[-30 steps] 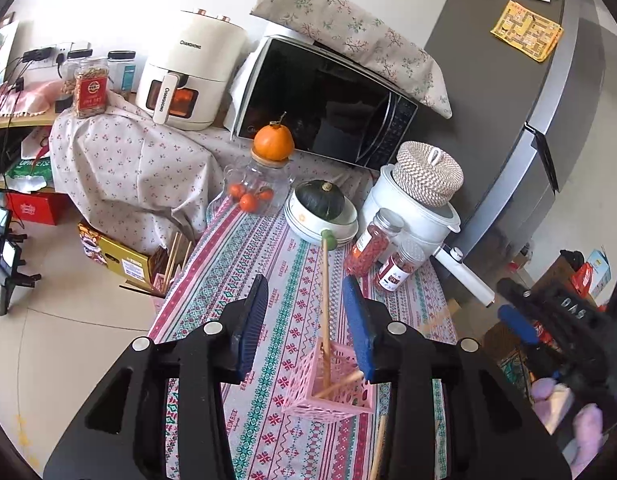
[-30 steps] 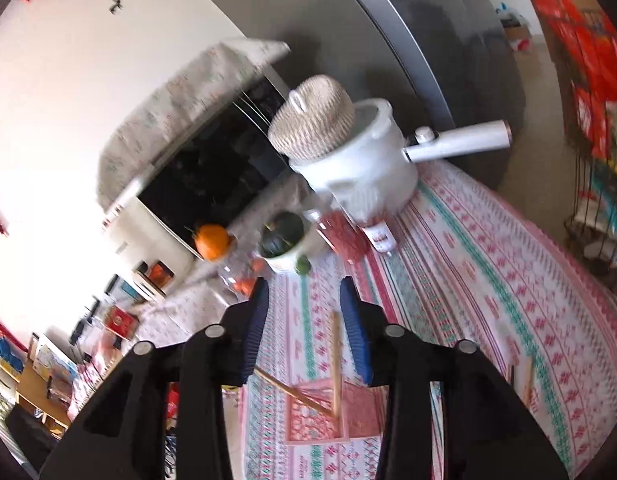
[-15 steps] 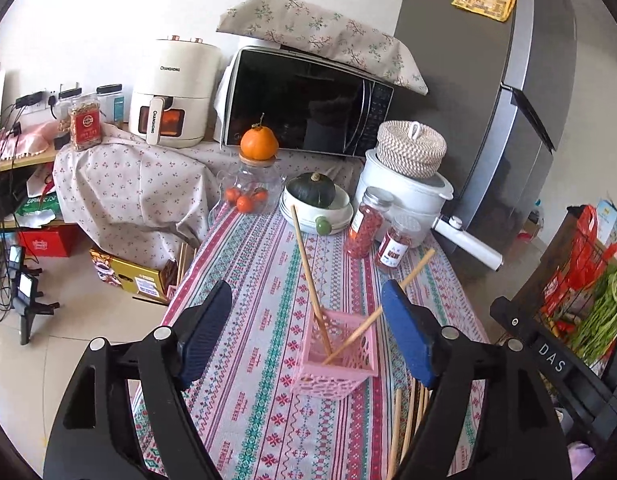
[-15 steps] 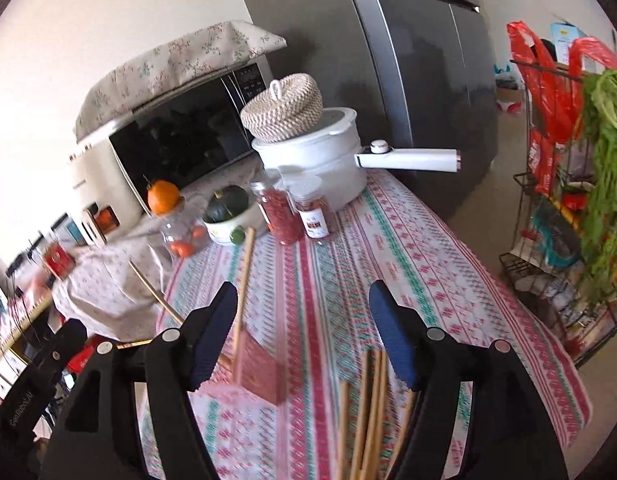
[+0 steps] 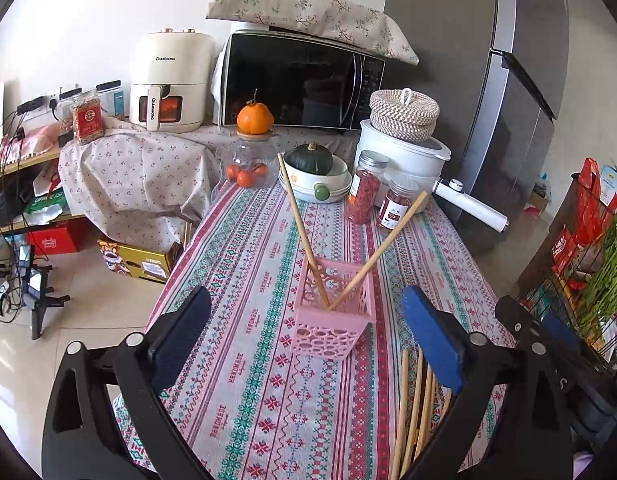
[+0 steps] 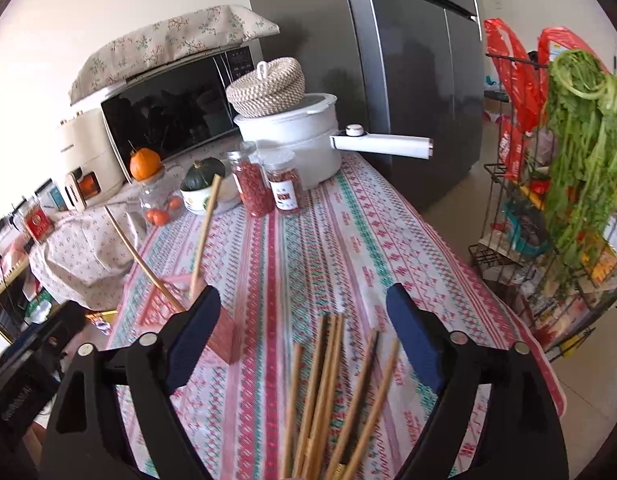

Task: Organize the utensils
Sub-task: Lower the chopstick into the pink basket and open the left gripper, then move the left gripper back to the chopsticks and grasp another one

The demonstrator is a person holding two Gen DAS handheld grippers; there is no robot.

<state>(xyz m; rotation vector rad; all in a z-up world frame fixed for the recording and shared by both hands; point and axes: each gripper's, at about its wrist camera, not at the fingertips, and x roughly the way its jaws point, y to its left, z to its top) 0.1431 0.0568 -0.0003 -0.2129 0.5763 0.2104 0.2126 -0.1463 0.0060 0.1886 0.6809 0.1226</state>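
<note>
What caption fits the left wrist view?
Left claw opening and empty before a pink basket holding two chopsticks; loose chopsticks lie on the tablecloth.

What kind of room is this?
Most likely a home kitchen: a black microwave and cream air fryer stand by the wall, a tall grey fridge is beside them, and wooden chopsticks lean in a pink basket.
</note>
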